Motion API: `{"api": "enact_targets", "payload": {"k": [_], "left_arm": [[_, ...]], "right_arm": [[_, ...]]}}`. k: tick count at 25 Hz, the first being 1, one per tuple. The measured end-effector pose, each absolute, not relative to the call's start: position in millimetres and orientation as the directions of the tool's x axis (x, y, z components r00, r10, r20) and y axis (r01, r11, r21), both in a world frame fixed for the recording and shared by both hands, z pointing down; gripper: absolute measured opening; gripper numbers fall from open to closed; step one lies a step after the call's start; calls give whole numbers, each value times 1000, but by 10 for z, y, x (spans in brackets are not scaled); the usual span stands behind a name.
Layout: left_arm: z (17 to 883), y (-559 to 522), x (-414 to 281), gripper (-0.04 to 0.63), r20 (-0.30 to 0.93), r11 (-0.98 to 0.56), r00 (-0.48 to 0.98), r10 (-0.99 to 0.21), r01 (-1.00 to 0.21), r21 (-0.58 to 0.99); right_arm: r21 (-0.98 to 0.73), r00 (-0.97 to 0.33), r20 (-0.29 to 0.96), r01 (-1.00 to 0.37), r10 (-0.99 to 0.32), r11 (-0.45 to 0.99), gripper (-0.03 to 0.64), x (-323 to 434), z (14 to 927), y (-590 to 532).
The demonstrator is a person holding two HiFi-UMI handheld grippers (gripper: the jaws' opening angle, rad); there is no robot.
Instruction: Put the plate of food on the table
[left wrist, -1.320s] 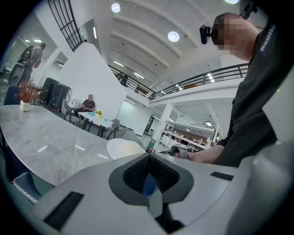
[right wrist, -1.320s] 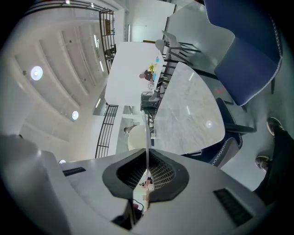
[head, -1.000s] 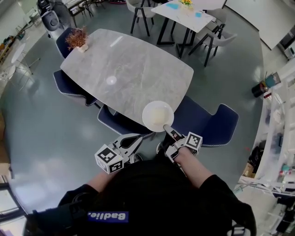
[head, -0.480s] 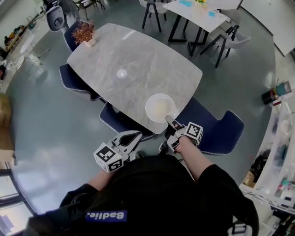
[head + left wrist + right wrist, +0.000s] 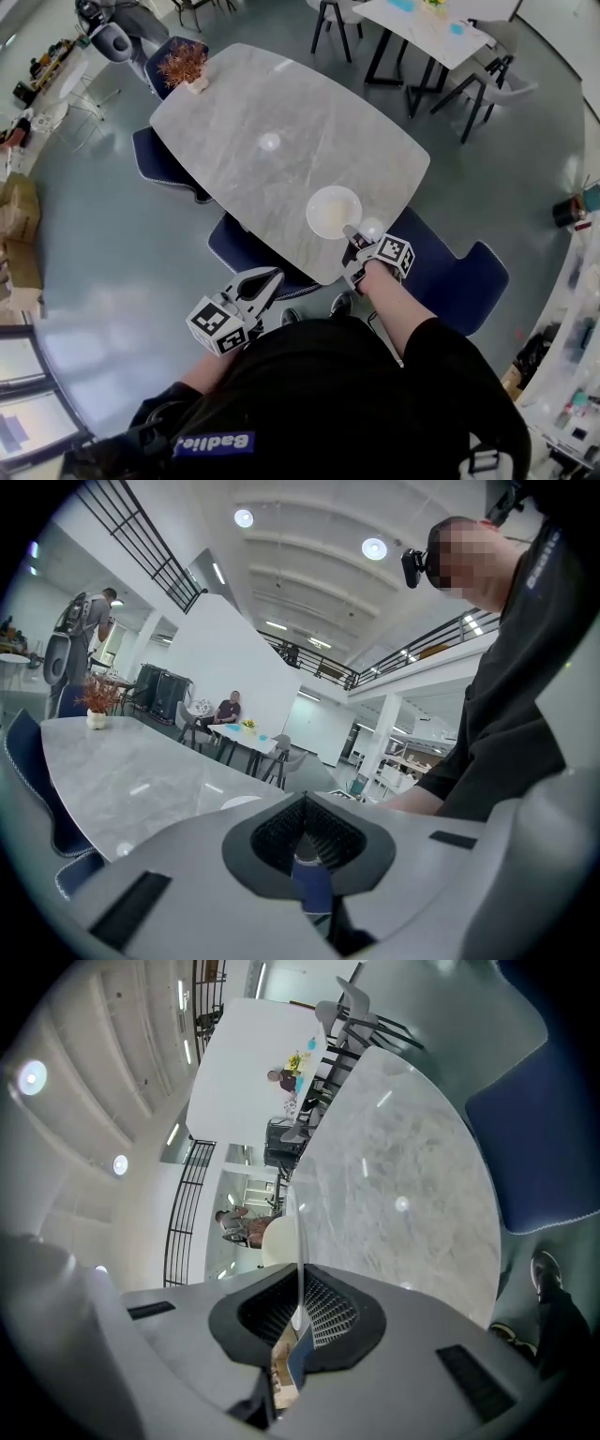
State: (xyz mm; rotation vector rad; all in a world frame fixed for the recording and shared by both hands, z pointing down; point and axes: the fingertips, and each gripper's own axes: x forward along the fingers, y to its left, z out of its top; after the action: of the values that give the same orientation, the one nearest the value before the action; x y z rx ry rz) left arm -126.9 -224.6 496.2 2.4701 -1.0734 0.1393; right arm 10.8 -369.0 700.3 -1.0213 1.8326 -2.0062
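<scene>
So the right gripper has its jaws pinched nearly together on the near rim of the white plate, and in the right gripper view you can see that rim edge-on, clamped between the ribbed pads. The plate has something pale yellowish in it, and it sits over the grey marble table, just inside that table's near edge, by the corner closest to the person. Can't tell from any view whether the plate's bottom is actually touching the tabletop or hanging just above it. The left gripper is off the table, down on the person's side of the near edge and well apart from the plate. Its jaws are closed tip to tip with nothing in them, which the left gripper view shows pretty clearly. At the far end of the table there's a small potted plant. Dark blue chairs are tucked in around it, one under the near edge right by the left gripper and another just off the near corner beside the right arm. Past the far side of the table stands a white table.
</scene>
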Motion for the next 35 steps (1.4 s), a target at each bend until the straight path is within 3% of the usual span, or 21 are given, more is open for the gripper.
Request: {"api": "enact_targets", "payload": {"k": [12, 19, 35], "left_arm": [[5116, -2450, -1194, 8, 334, -561, 668, -665, -742, 368], [5216, -2421, -1346, 6, 383, -513, 634, -671, -771, 377], [5298, -2368, -1447, 8, 392, -484, 627, -673, -775, 407]], "right_arm": [[-909, -727, 415, -350, -546, -225, 20, -75, 7603, -4340], [-886, -696, 463, -339, -549, -318, 20, -195, 7927, -4490], [-858, -658, 513, -364, -552, -363, 20, -394, 8108, -4690]]}}
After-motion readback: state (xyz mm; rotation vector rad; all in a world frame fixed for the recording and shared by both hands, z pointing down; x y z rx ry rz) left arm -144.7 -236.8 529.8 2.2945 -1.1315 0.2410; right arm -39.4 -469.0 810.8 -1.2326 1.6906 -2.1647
